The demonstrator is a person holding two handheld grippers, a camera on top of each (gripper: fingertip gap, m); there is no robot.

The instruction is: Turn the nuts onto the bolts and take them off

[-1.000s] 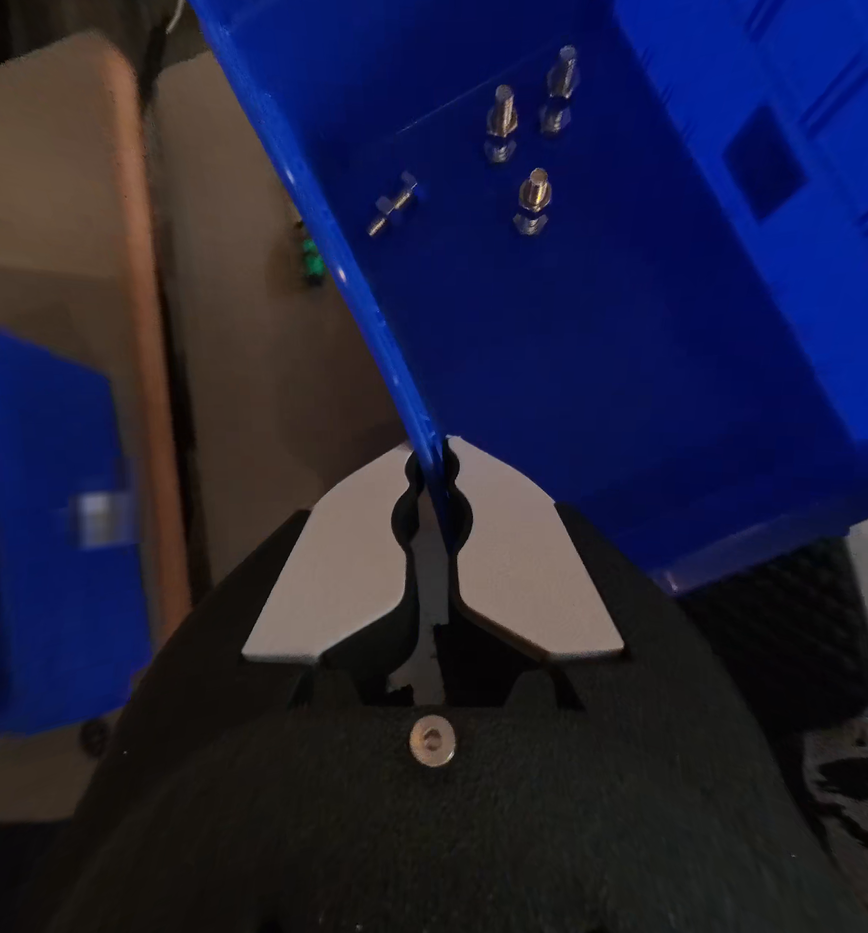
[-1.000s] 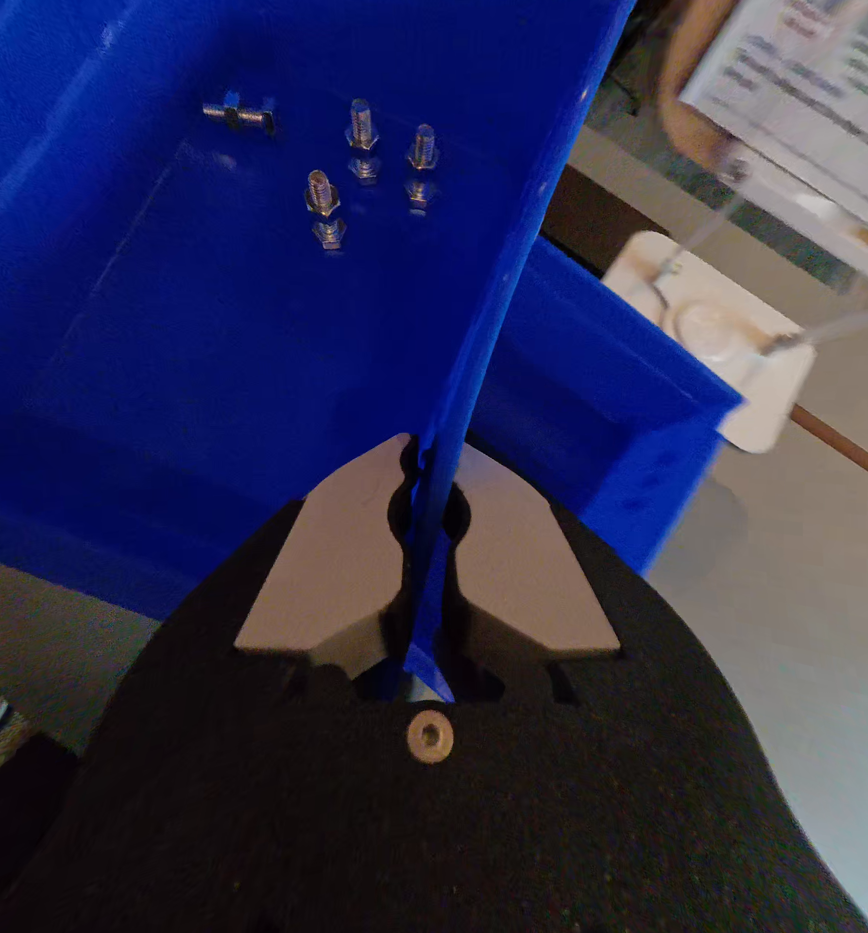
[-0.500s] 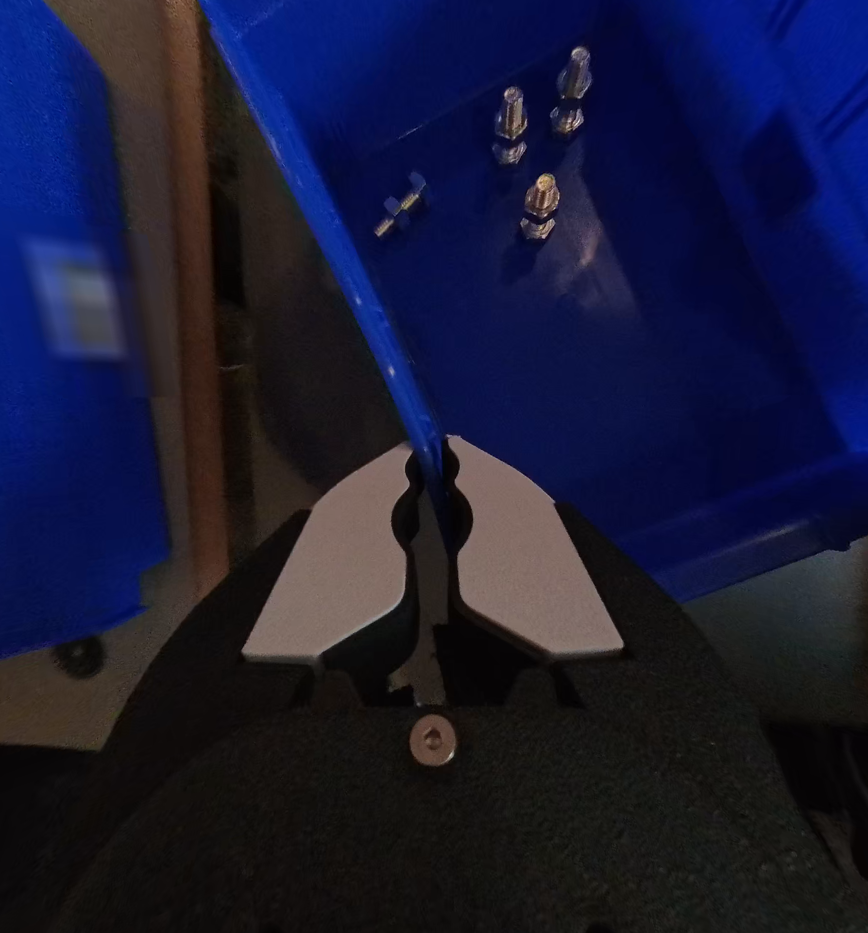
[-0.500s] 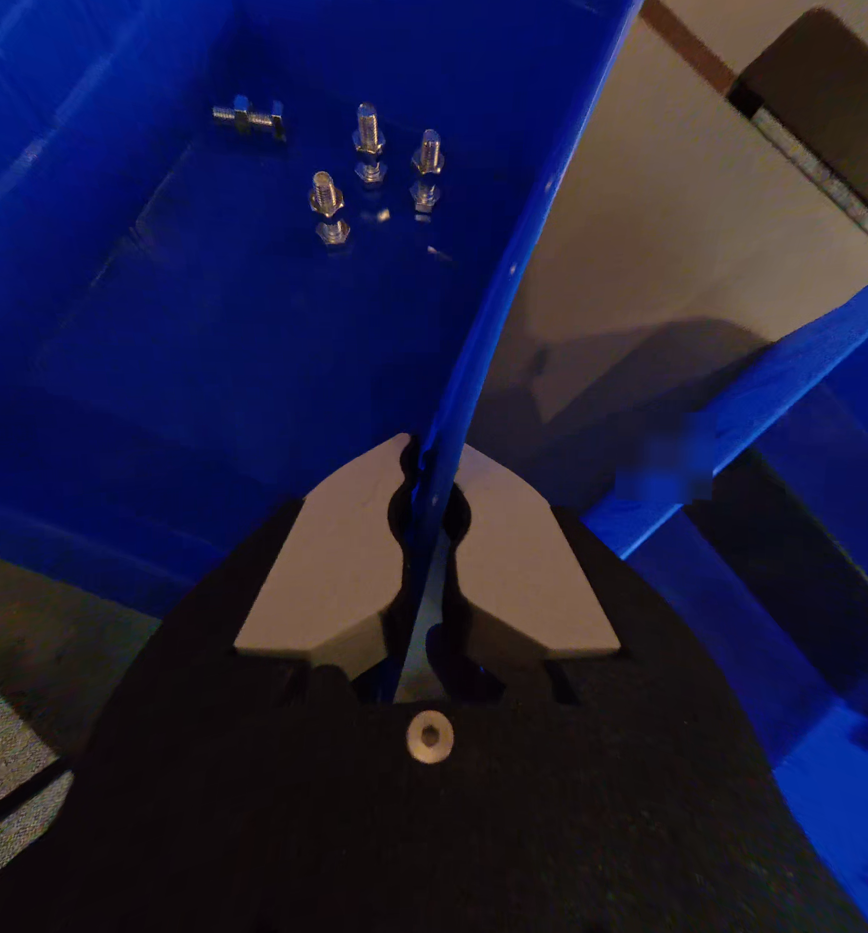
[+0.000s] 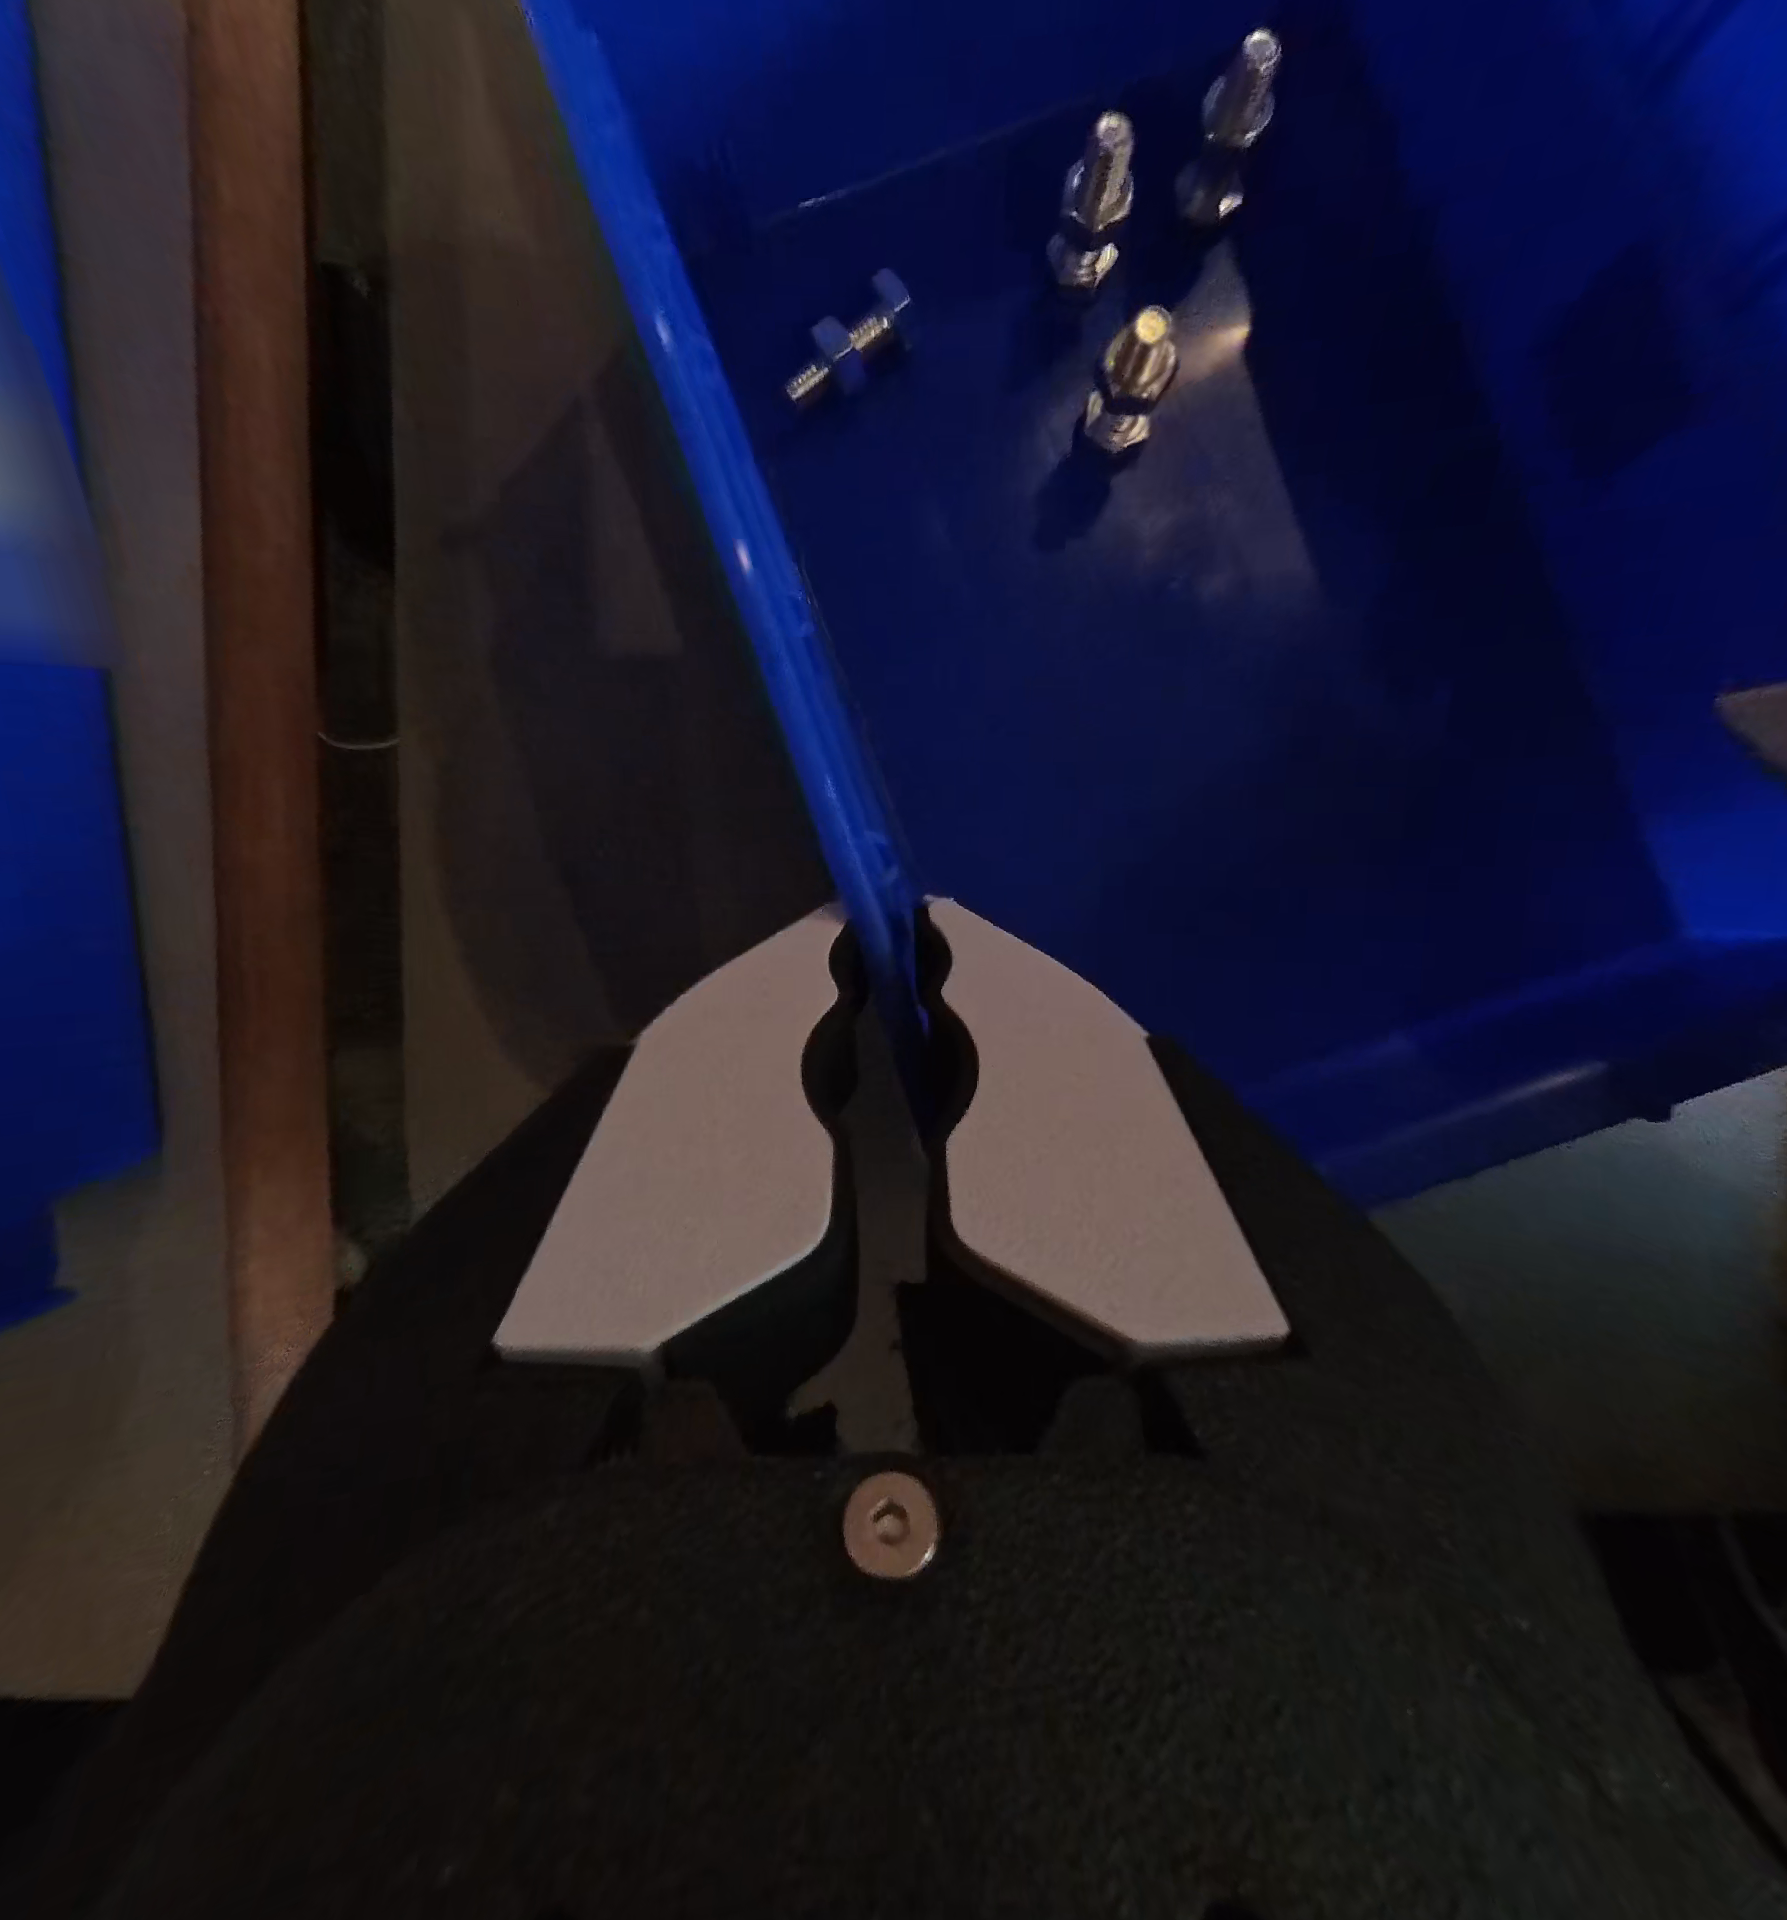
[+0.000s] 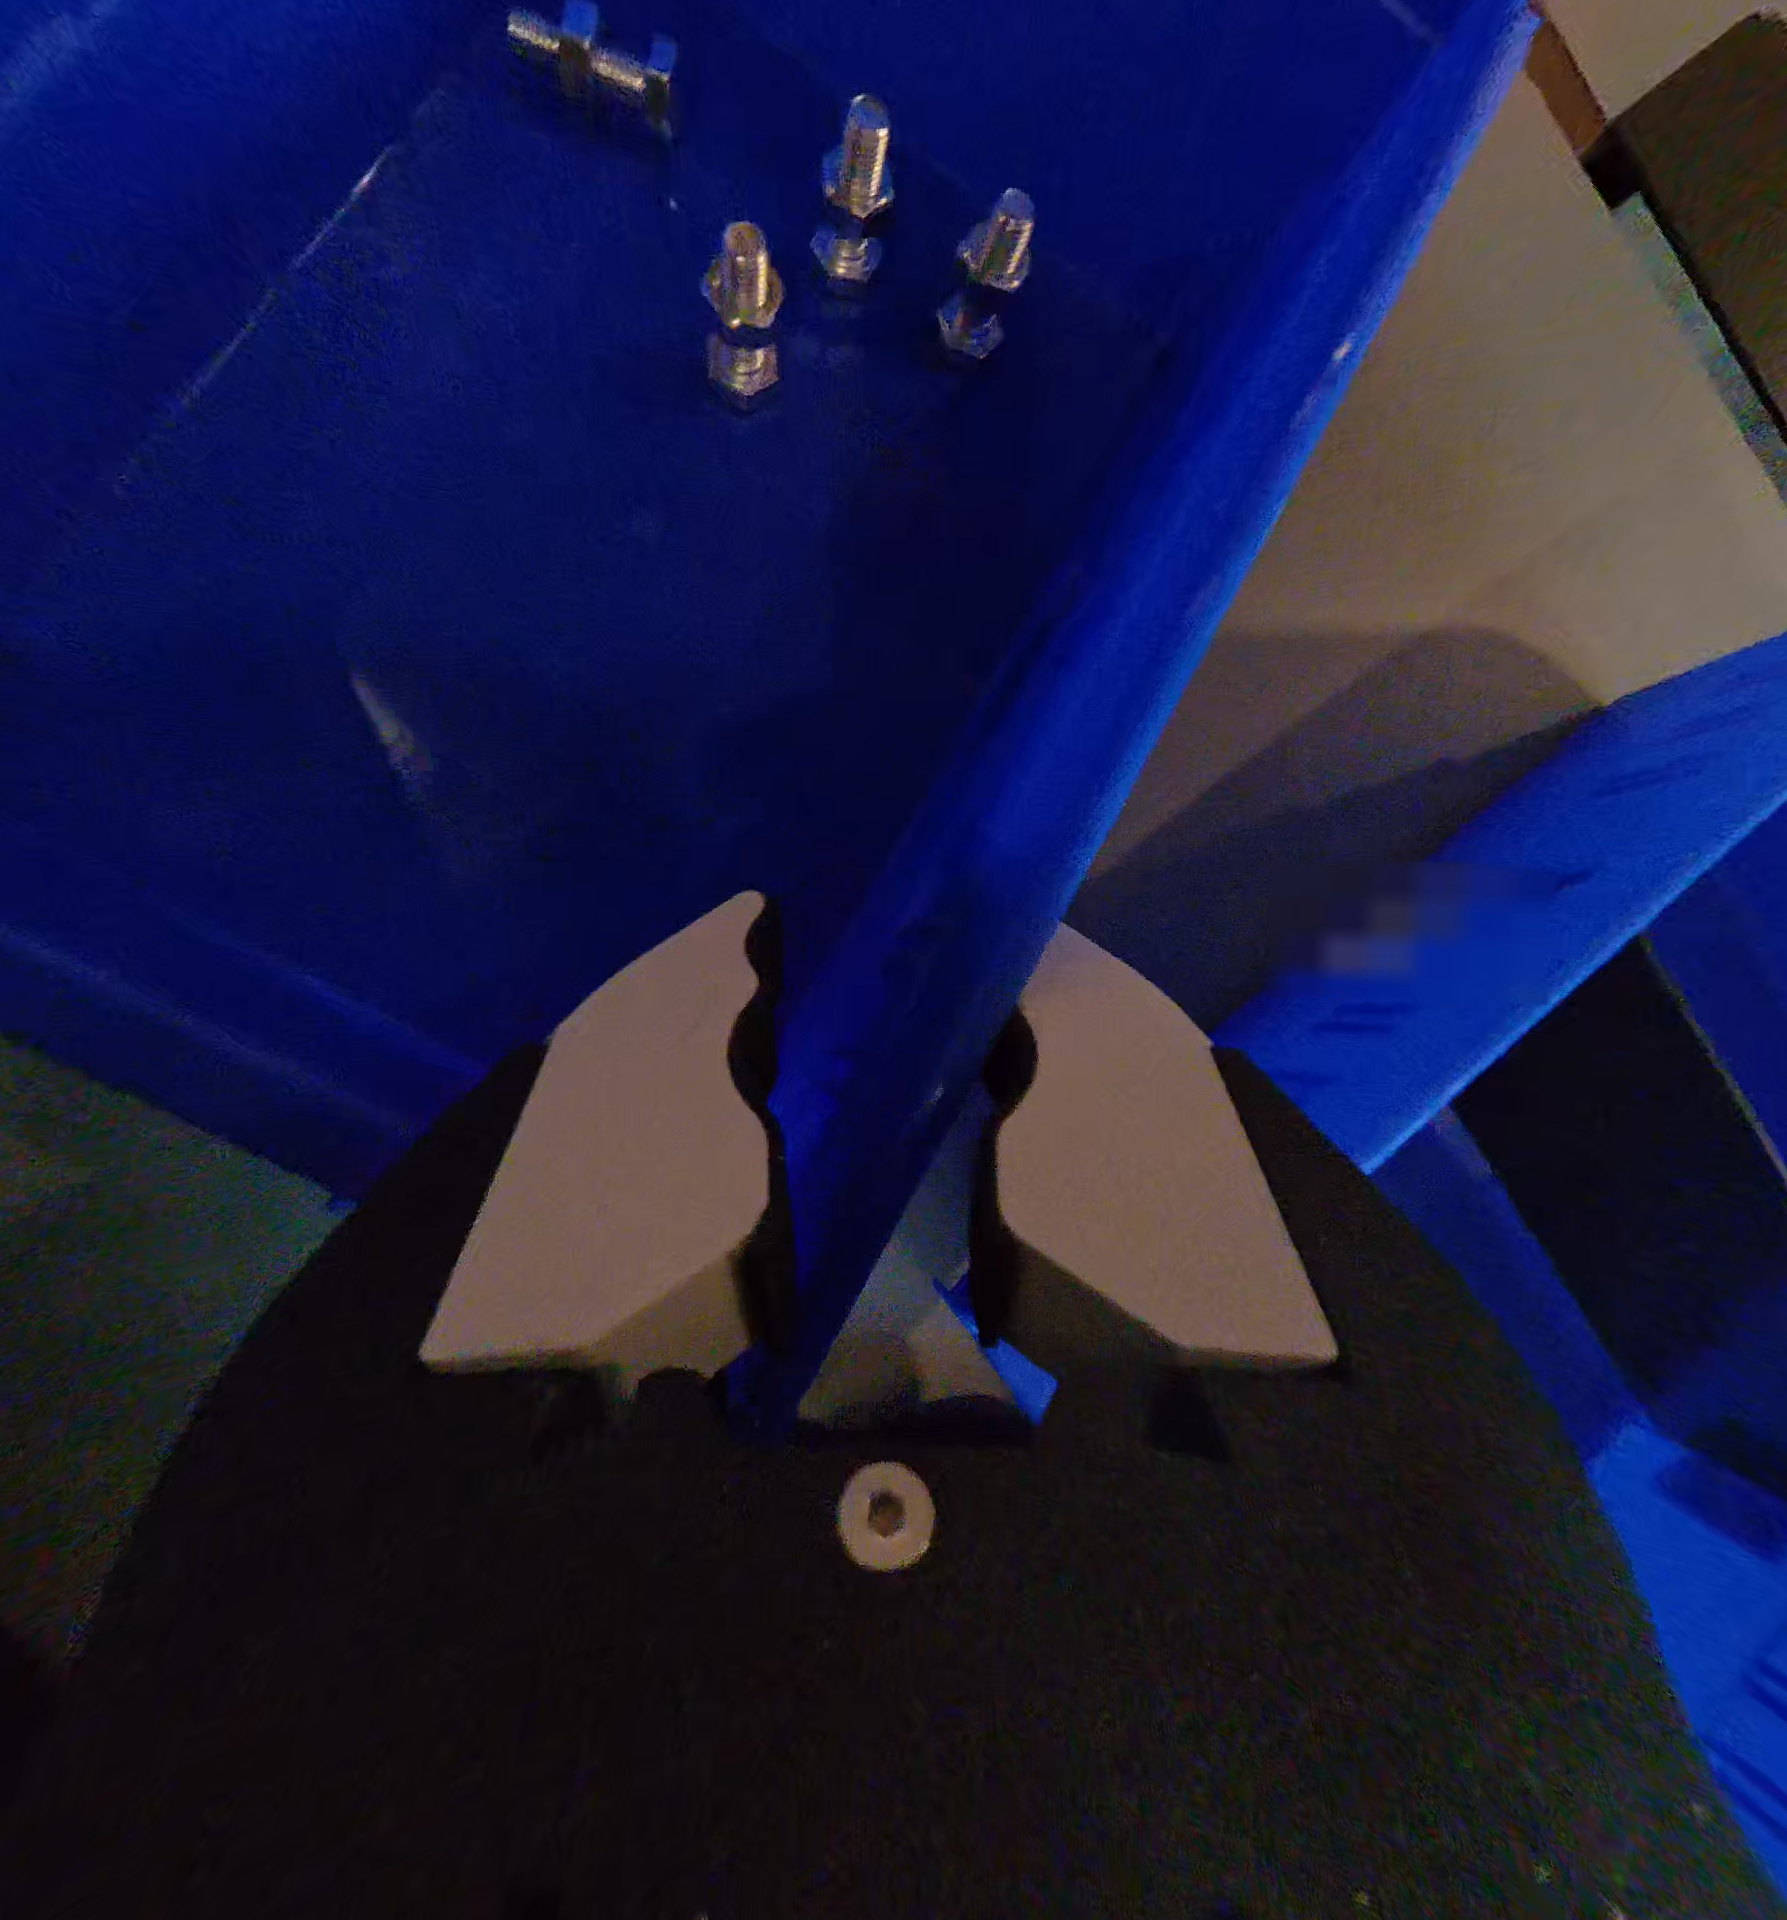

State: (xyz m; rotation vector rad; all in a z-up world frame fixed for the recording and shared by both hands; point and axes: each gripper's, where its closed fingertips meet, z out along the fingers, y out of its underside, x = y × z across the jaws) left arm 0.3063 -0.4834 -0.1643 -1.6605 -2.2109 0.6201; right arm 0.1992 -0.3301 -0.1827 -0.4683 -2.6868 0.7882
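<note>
A blue plastic bin holds three upright silver bolts with nuts on them and one lying on its side. My left gripper is shut on the bin's left wall. In the right wrist view the same bolts stand at the far end, with the lying one beyond them. My right gripper straddles the bin's right wall with its jaws apart. The wall lies against the left finger, with a gap on the right side.
A second blue bin and a brown wooden strip are to the left on the beige table. Another blue bin lies close on the right, with a dark block behind it. One gripper's finger ends stand about 20 cm off the other's.
My right gripper's jaws have opened off the bin wall they were clamping. The bin has shifted against the background, with the neighbouring bins nearer. The left gripper stays clamped.
</note>
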